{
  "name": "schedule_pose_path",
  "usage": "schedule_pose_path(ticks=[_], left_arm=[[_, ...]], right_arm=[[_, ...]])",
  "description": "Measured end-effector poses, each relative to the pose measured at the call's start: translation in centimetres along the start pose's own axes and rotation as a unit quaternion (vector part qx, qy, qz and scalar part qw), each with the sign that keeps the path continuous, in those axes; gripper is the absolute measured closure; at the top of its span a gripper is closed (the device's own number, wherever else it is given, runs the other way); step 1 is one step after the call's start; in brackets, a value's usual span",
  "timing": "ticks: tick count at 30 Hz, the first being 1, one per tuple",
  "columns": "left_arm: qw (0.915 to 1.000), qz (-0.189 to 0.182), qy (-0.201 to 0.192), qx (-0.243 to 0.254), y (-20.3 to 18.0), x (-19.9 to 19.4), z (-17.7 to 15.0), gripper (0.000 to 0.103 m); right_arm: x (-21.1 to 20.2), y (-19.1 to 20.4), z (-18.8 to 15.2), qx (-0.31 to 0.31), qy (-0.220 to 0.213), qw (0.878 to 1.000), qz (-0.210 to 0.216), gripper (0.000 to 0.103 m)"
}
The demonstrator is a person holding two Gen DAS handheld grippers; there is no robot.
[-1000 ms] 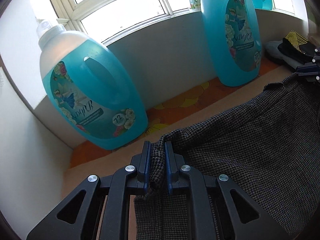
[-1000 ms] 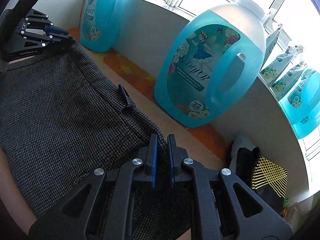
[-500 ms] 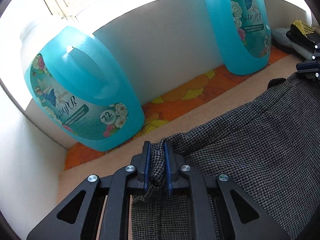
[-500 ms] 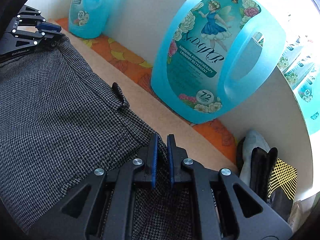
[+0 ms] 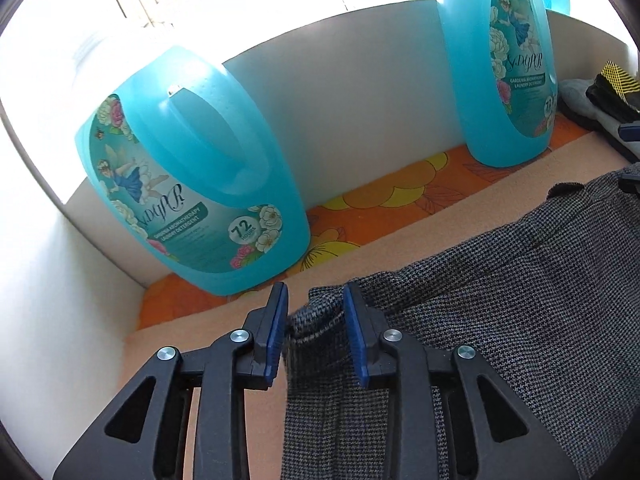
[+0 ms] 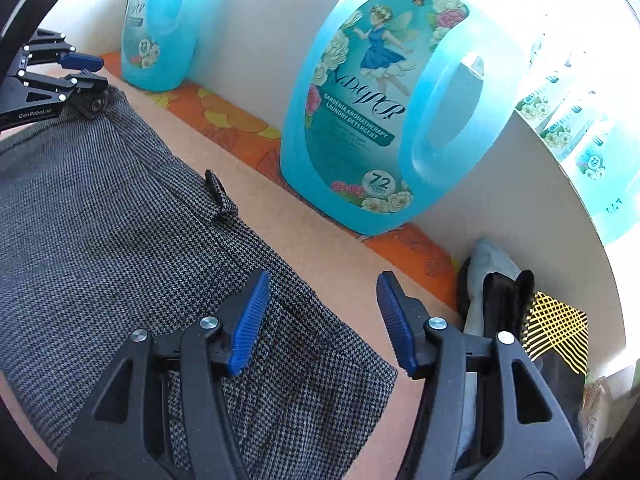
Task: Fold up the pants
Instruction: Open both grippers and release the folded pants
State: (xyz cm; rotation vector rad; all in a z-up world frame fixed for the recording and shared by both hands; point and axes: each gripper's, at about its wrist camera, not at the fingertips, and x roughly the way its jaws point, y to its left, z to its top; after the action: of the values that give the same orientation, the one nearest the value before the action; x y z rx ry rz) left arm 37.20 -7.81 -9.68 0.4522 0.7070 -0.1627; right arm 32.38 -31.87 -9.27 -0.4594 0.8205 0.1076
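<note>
The pants [image 5: 500,320], a grey houndstooth weave, lie spread flat on the tan tabletop [image 5: 400,248], in front of the blue detergent jug [image 6: 384,112] that stands on an orange floral strip [image 5: 384,200] along the white back wall. That jug's label shows a fairy in a blue dress among flowers, a script brand name that I cannot read with certainty, the words "GARDENIA AROMATHERAPY LAUNDRY DETERGENT" and a round badge saying "72 HOURS". A second jug [image 5: 192,200] of the same kind stands further along the strip from the first, near the corner of the wall, with the same label and badge. The left gripper [image 5: 316,328] has its blue-padded fingers parted moderately, with a bunched corner of the pants lying loose between them; the cloth touches the right-hand pad, and whether it meets the other I cannot tell. The right gripper [image 6: 320,316] is spread wide, its left finger over the pants and its right finger over bare tabletop, pinching nothing. A belt loop [image 6: 218,194] sticks up from the edge of the pants on the side toward the jug. In the right wrist view the left gripper's body reads "GenRobot.AI". On the other side of the jug from its twin lies a pile of dark and grey clothes [image 6: 516,312], one with a yellow grid pattern.
</note>
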Motion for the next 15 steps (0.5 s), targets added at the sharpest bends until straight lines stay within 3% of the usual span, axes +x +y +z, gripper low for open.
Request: schedule_pose_path(ticks=[3, 9, 15], left_arm=[[0.9995, -0.011, -0.012, -0.027, 1.8, -2.1, -0.4, 0.064], [0.9974, -0.028, -0.046, -0.047, 4.6, -8.3, -3.2, 0.064], [0.9975, -0.042, -0.051, -0.025, 4.6, -13.3, -7.8, 0.063]], right_arm=[[-2.6, -0.4, -0.5, 0.015, -0.018, 1.000, 0.009, 0.045], [-8.8, 1.2, -2.3, 0.021, -0.054, 0.997, 0.049, 0.045], [-12.6, 5.0, -4.9, 0.004, -0.065, 0.994, 0.091, 0.045]])
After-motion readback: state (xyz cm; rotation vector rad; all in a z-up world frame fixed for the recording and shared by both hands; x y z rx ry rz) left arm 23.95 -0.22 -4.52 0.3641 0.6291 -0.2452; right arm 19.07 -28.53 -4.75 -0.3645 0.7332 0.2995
